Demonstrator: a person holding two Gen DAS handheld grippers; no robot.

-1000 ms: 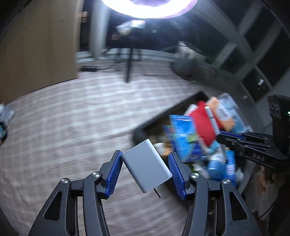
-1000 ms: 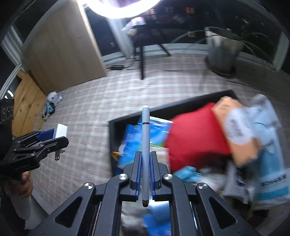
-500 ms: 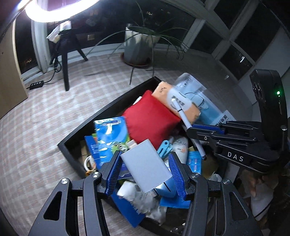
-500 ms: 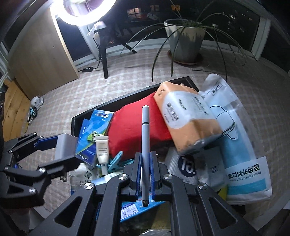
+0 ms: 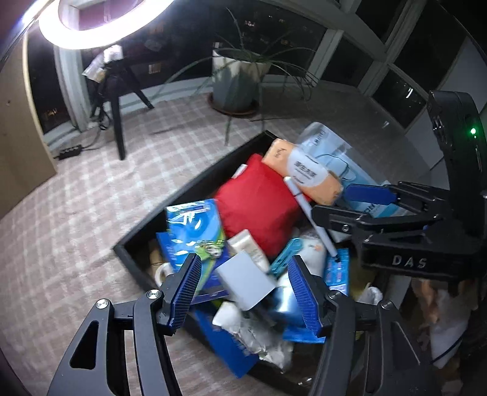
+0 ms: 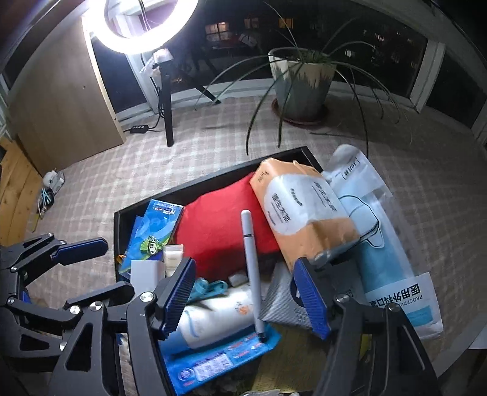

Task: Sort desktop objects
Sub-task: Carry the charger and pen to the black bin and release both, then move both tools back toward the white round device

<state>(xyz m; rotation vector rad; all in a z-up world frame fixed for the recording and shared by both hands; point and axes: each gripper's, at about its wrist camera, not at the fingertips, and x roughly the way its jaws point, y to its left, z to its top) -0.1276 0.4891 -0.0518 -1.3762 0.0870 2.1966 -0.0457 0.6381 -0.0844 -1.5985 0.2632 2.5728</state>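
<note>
Left wrist view: left tongs (image 5: 243, 289) spread wide, blue pads clear of everything. White charger block (image 5: 243, 281) sits between them but untouched, tilted on the heap in the black tray (image 5: 146, 224). Tray crammed: red pouch (image 5: 258, 207) at centre, orange tissue pack (image 5: 307, 176) leaning over its far edge, blue booklet (image 5: 194, 225) toward the left, crumpled white wrapper (image 5: 252, 332) near the front. Grey pen (image 5: 307, 210) lies slanted across the pile, tip down on a blue packet. Right tongs (image 5: 368, 204) enter from the right, open. Right wrist view: right tongs (image 6: 246, 298) spread, pen (image 6: 252, 274) lying free between the pads, touching neither, its lower tip resting on a blue blister pack (image 6: 219, 359). Charger block (image 6: 147, 274) stands at the tray's left side beside the blue booklet (image 6: 152, 234). Face-mask bag (image 6: 380, 240) hangs over the tray's right edge. Left tongs (image 6: 91, 268) open at left. Potted plant (image 6: 304, 85) and ring light (image 6: 149, 27) on the checked desk (image 6: 213, 143) beyond.
</note>
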